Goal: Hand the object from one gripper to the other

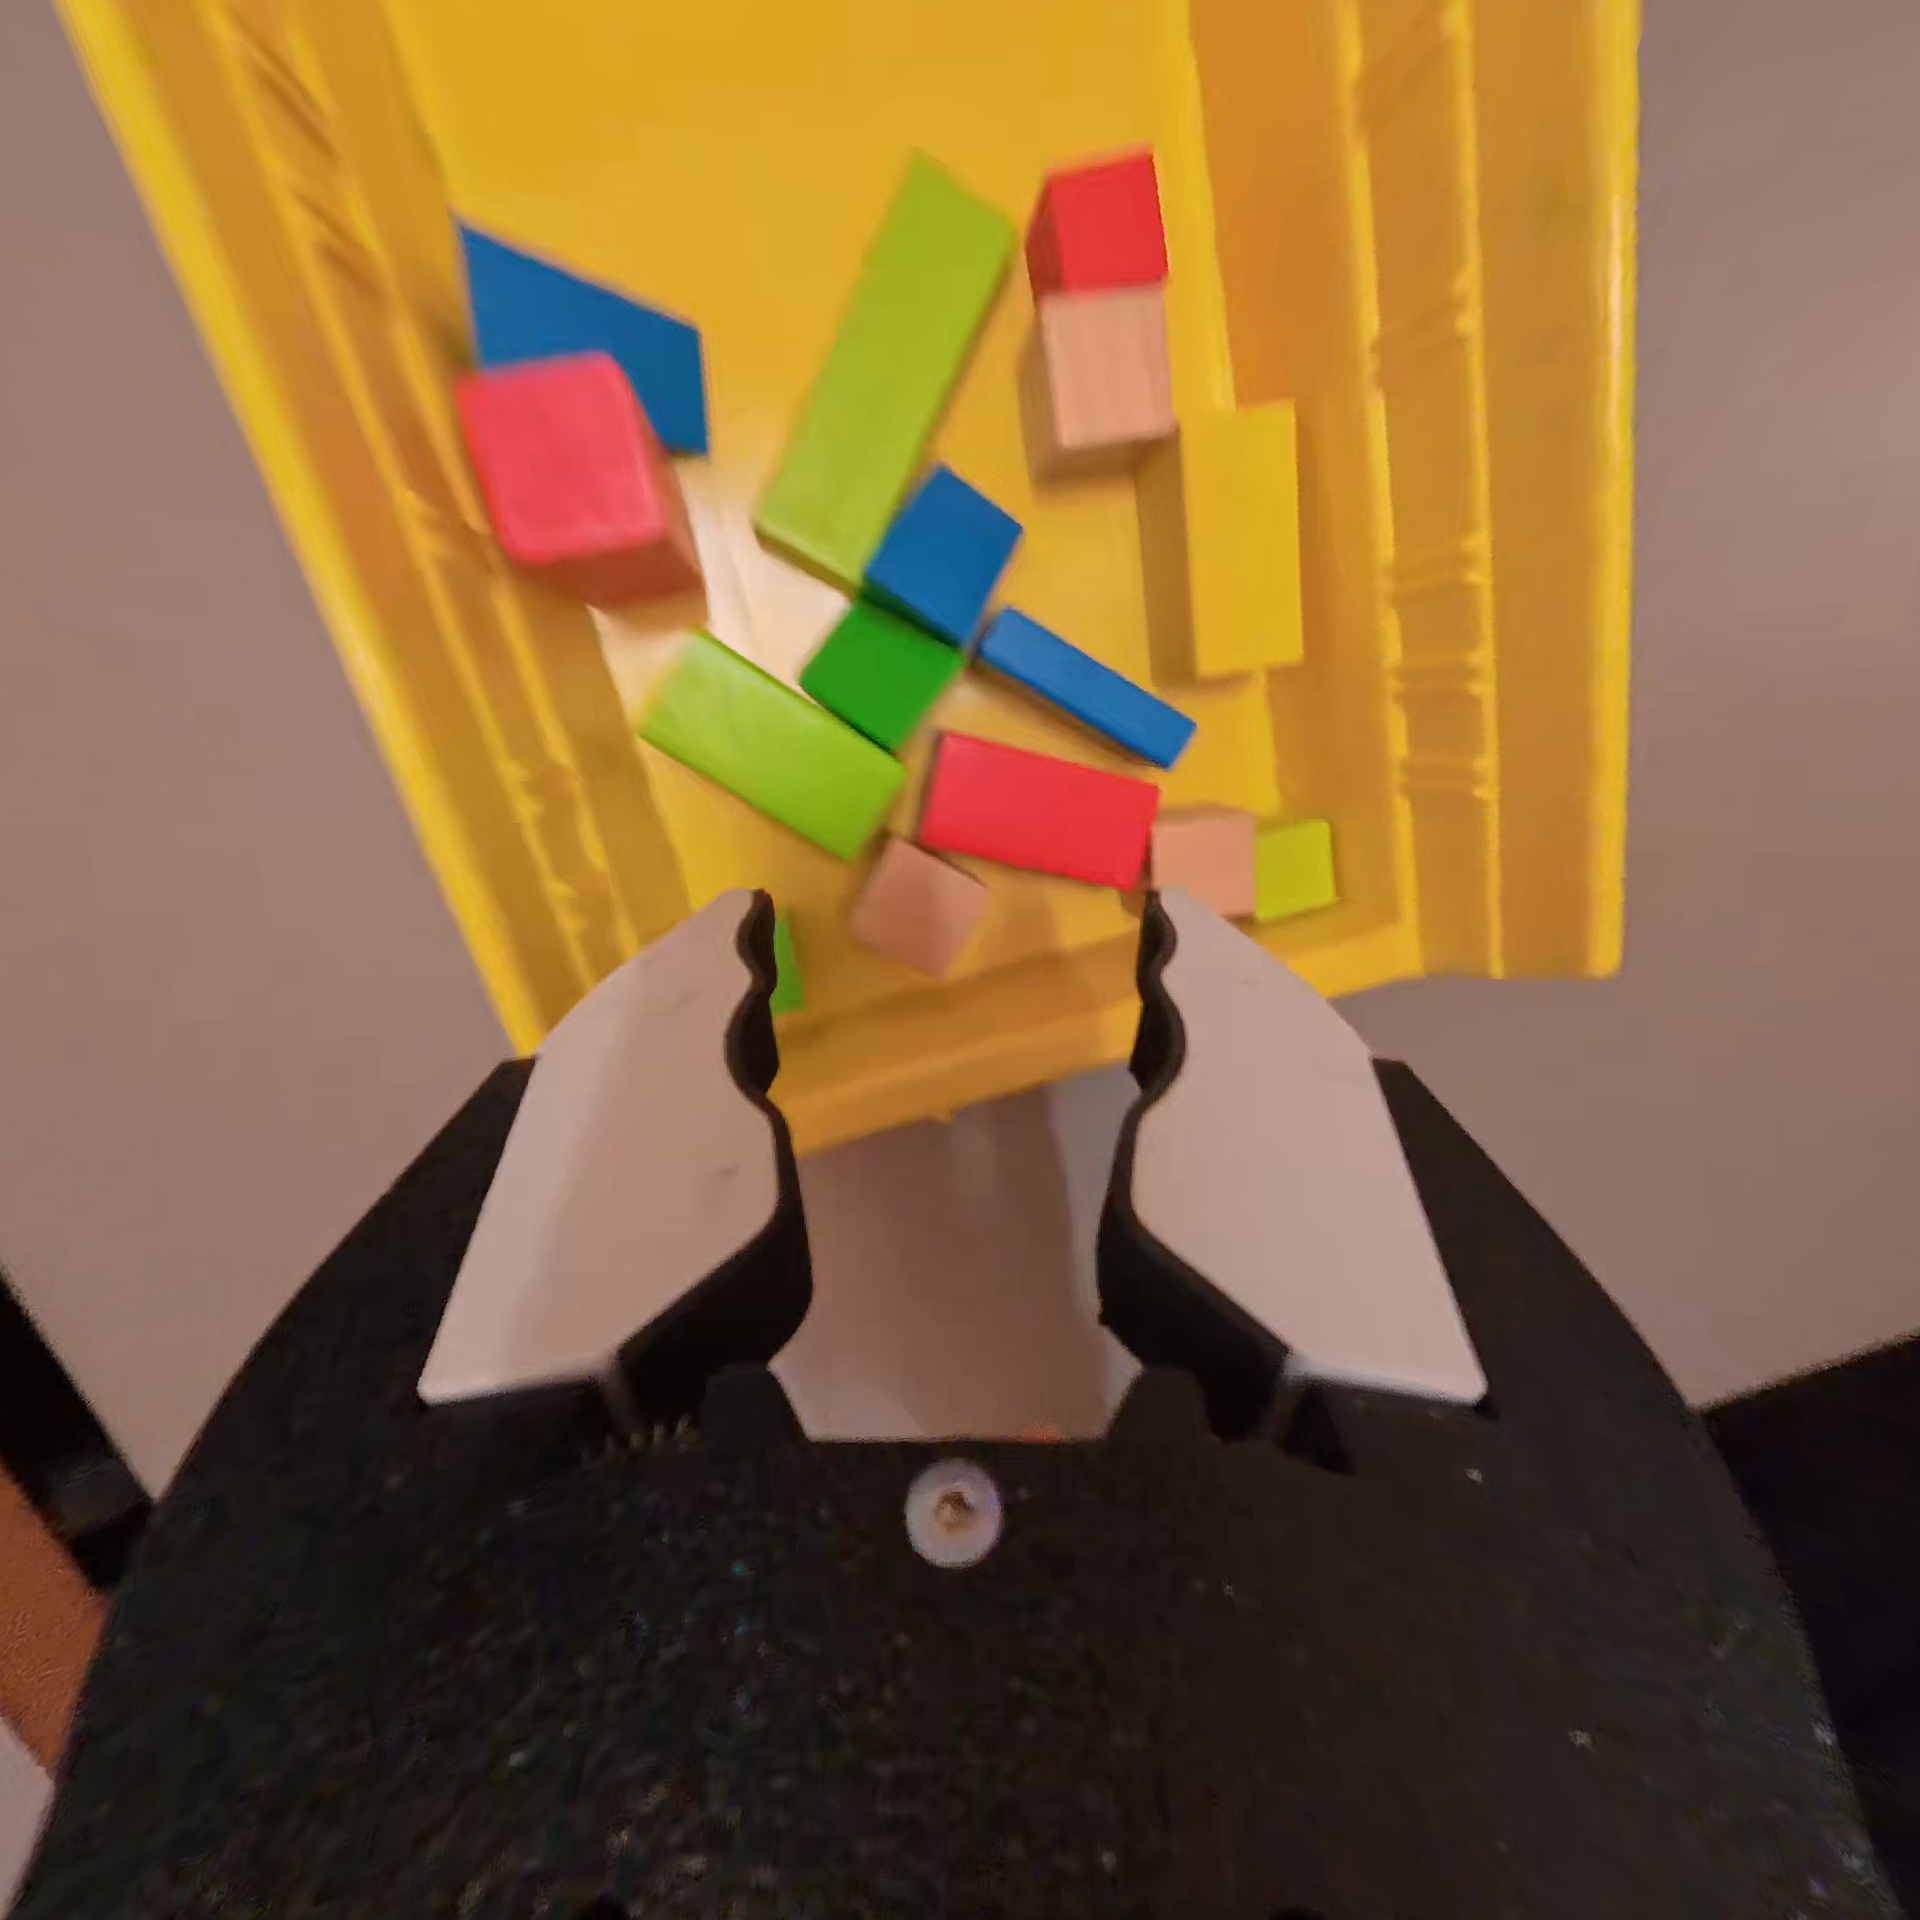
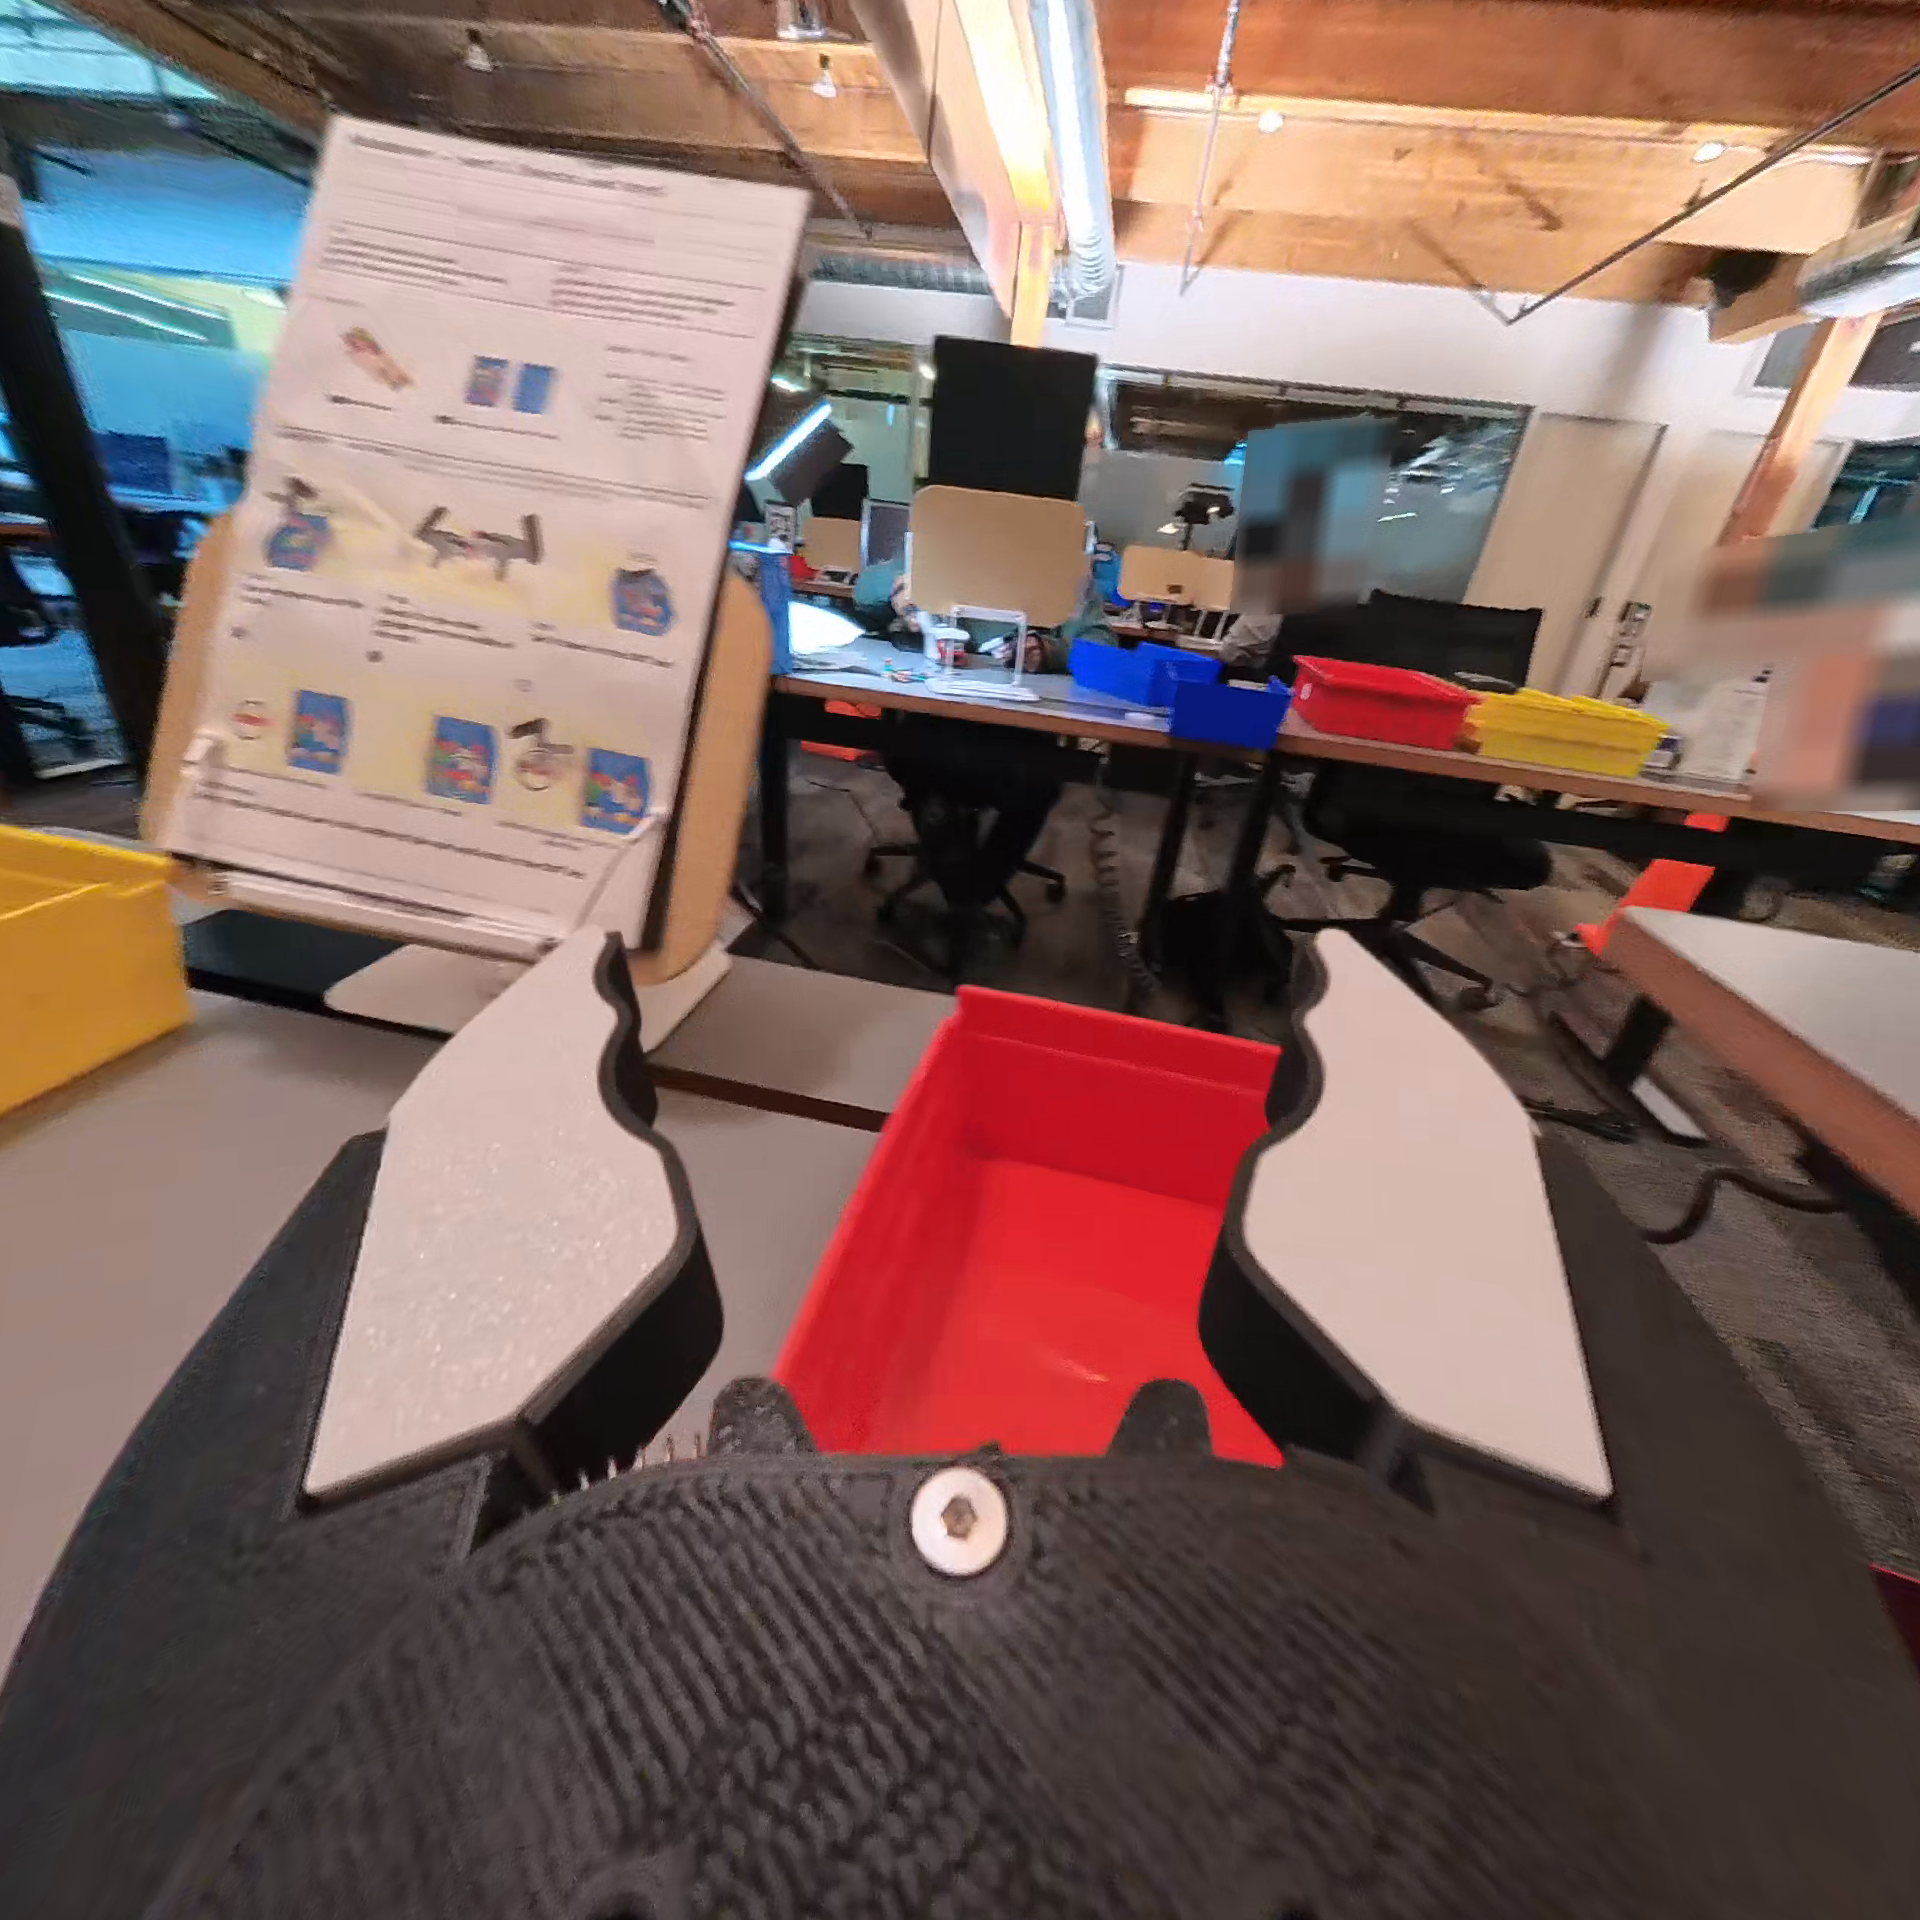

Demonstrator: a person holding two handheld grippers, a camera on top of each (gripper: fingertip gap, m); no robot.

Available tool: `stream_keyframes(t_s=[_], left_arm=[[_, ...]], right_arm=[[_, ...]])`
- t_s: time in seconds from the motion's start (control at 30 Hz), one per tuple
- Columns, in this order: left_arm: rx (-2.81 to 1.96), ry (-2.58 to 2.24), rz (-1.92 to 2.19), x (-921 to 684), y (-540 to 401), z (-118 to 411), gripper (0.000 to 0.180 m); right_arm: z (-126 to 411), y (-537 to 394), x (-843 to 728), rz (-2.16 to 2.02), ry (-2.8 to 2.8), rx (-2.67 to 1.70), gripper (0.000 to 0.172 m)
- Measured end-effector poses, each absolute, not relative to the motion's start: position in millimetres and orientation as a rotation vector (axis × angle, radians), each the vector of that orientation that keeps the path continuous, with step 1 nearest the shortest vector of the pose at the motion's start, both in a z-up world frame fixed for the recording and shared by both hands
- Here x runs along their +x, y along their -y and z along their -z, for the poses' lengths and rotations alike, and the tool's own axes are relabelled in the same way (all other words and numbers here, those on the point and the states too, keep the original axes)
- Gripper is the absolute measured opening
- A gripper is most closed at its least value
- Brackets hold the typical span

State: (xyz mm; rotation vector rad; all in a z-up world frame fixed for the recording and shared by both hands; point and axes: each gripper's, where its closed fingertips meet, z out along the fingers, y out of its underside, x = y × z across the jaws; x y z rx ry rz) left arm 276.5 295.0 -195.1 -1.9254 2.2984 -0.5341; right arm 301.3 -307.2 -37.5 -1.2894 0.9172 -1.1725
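Closest to me in the left wrist view is my left gripper (image 1: 956,914), its two fingers parted to a middling width with only air between them. Straight ahead of those fingers sits the yellow bin (image 1: 665,156) on the grey desk (image 1: 156,727), and it is full of loose wooden blocks. Just beyond the fingertips lies a plain wood cube (image 1: 920,904), and touching it on the far side is a red block (image 1: 1039,810). Beside the right fingertip are a second plain cube (image 1: 1205,852) and a small lime cube (image 1: 1294,868). A sliver of green block (image 1: 787,966) shows just past the left fingertip. Farther ahead I see a lime block (image 1: 769,743), a dark green cube (image 1: 878,675), a flat blue block (image 1: 1086,686) and a long lime block (image 1: 883,374). No block is in my grasp.

In the right wrist view my right gripper (image 2: 961,987) is spread wide and bare. Between and below its fingers stands a red bin (image 2: 935,1247), nothing visible inside it. Ahead and to the left an instruction sheet (image 2: 499,499) leans on a stand, and a corner of the yellow bin shows at the far left.
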Motion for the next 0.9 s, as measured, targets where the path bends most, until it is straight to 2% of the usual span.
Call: stream_keyframes(t_s=[0.27,0.5,0.9], left_arm=[[-2.305,-2.219,0.433,251.6,-284.7,225.4,0.057],[-2.459,-2.046,0.212,241.6,-294.1,250.5,0.057],[-2.707,-1.642,0.150,246.4,-302.8,274.4,0.052]], right_arm=[[80.3,240.6,283.3,1.088,-0.864,-1.395,0.118],[90.2,226.3,277.4,1.040,-0.838,-1.426,0.117],[111.8,219.1,282.0,0.936,-0.833,-1.467,0.117]])
